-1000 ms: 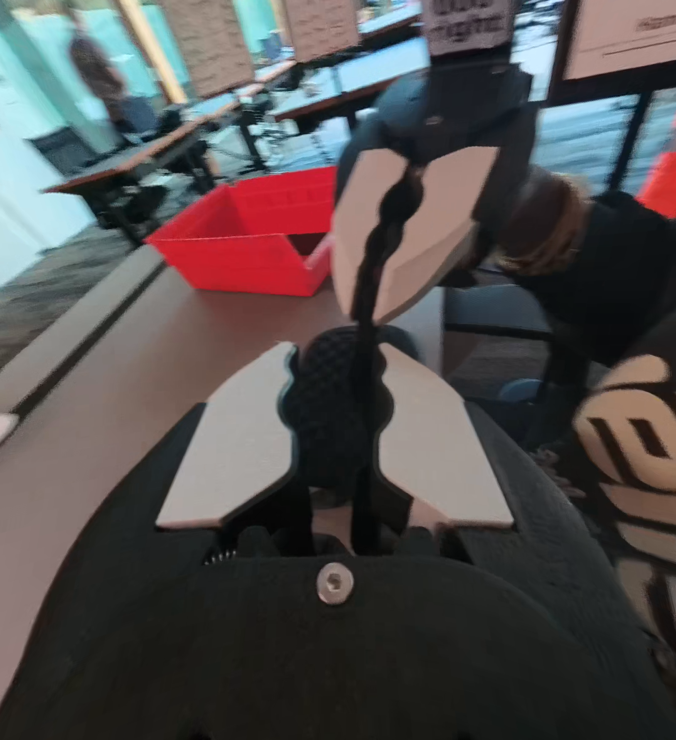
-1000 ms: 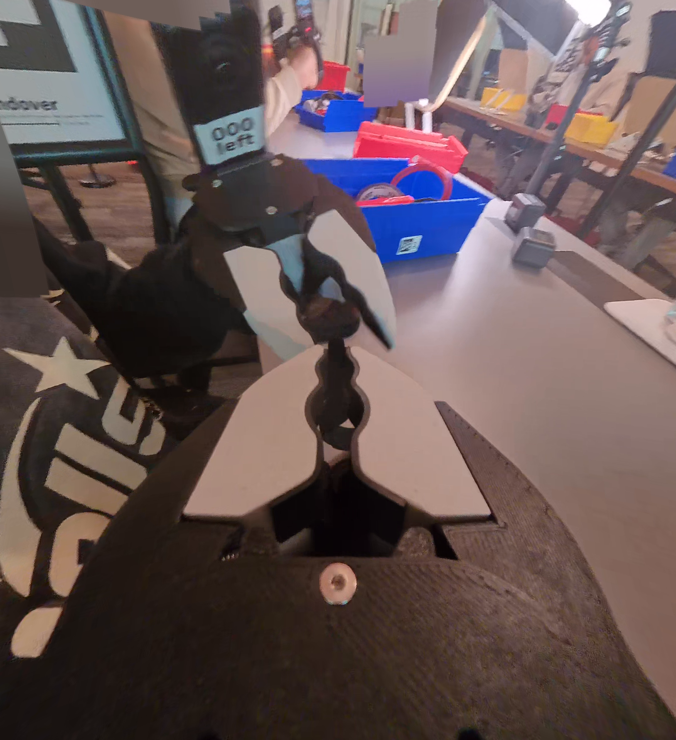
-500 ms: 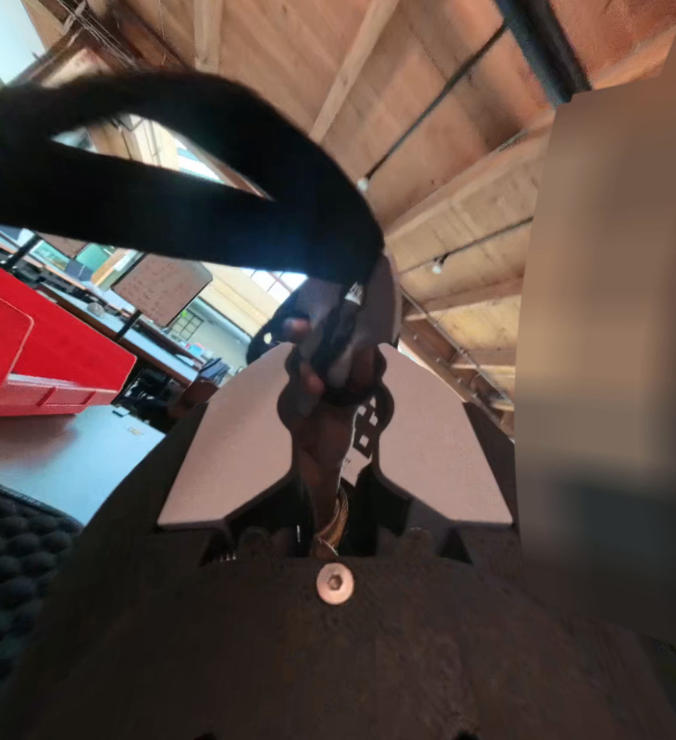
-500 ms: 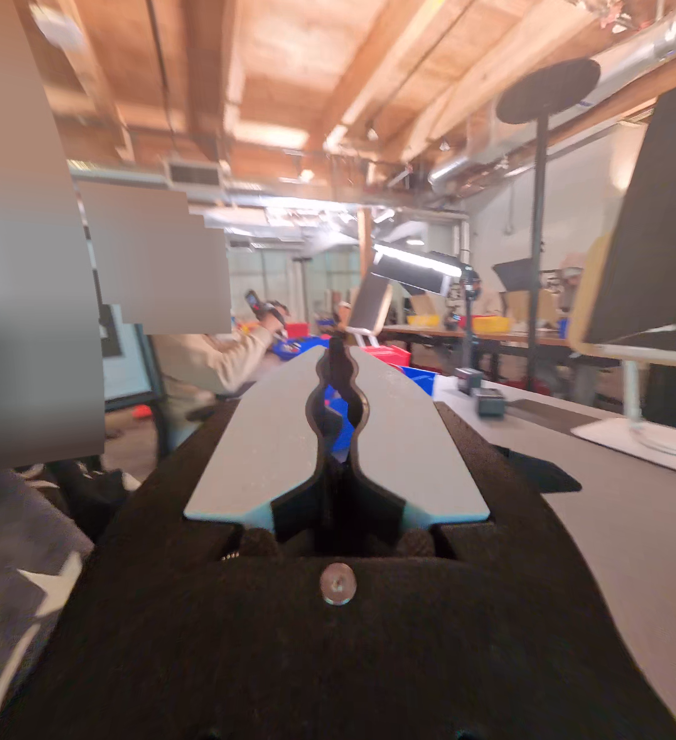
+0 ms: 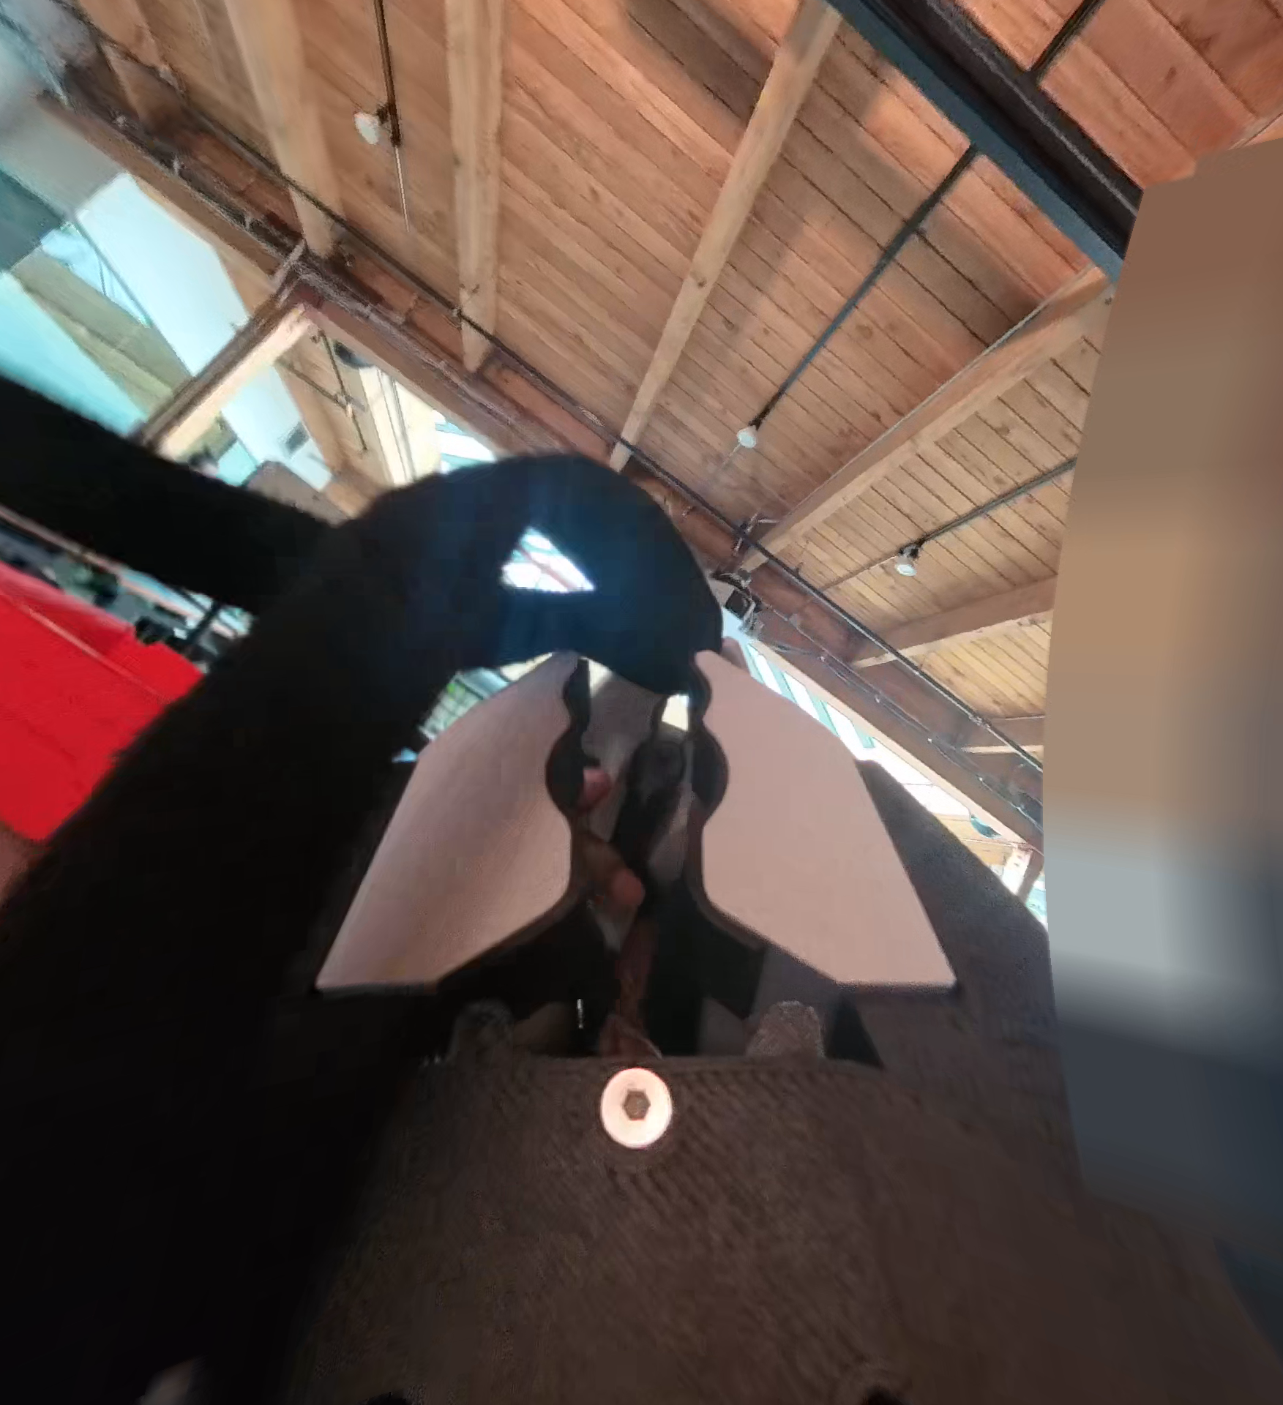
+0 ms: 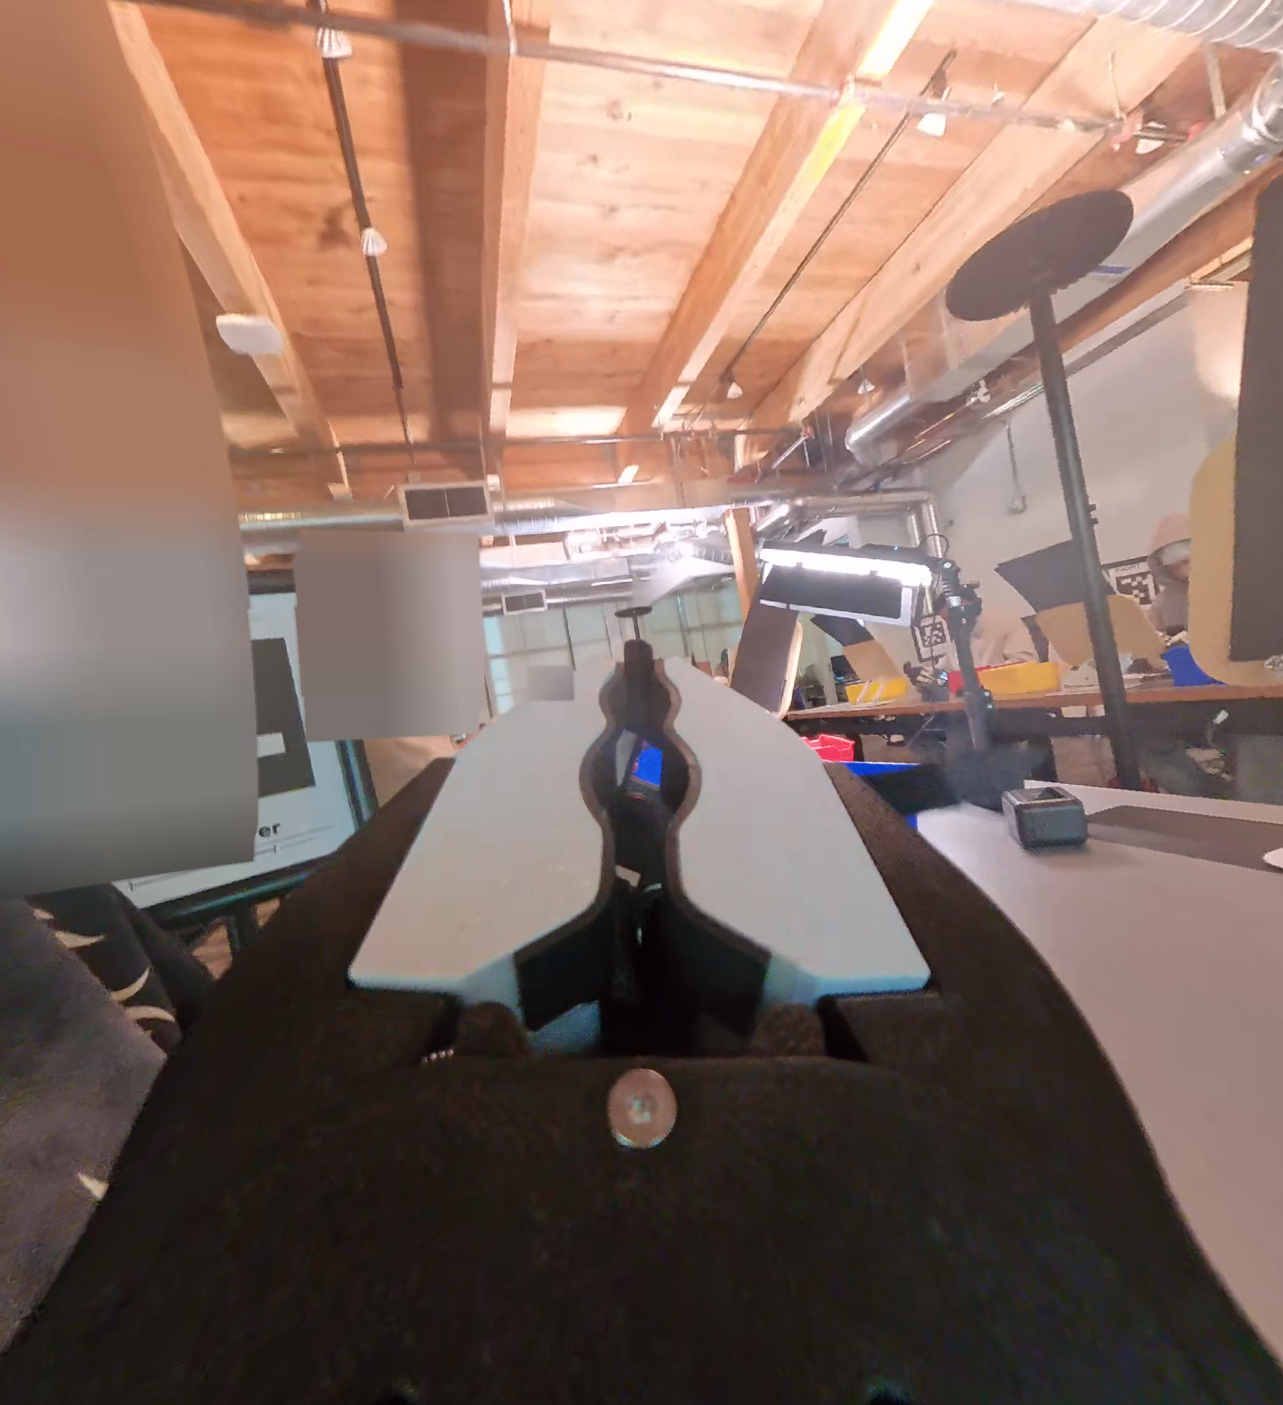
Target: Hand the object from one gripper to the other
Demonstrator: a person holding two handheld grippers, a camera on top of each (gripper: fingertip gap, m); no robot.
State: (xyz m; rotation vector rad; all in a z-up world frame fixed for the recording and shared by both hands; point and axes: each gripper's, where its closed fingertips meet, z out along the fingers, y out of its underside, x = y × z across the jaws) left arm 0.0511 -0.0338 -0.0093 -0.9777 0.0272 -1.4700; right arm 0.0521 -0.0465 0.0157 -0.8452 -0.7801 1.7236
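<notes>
Two pale grey fingers of the left gripper point(image 5: 638, 684) stand moderately apart. A wide black fabric strap point(image 5: 395, 608) lies across their tips at 12 o'clock, arches in a loop, then falls broad and dark toward 8 o'clock, close past the lens. Whether these fingers actually pinch it I cannot tell. The gap between them also shows blurred pale shapes and a bit of skin. Behind the strap at 9 o'clock is a red plastic bin point(image 5: 30, 684), and above everything is a wooden plank ceiling with beams point(image 5: 699, 228).

On the right gripper point(image 6: 638, 677), the fingers are drawn nearly together on a thin black band, the strap point(image 6: 634, 844) seen edge-on, which pokes out just past the tips. At 3 o'clock runs a grey tabletop point(image 6: 1155, 1026), with a small dark grey box point(image 6: 1045, 817) on its far part.
</notes>
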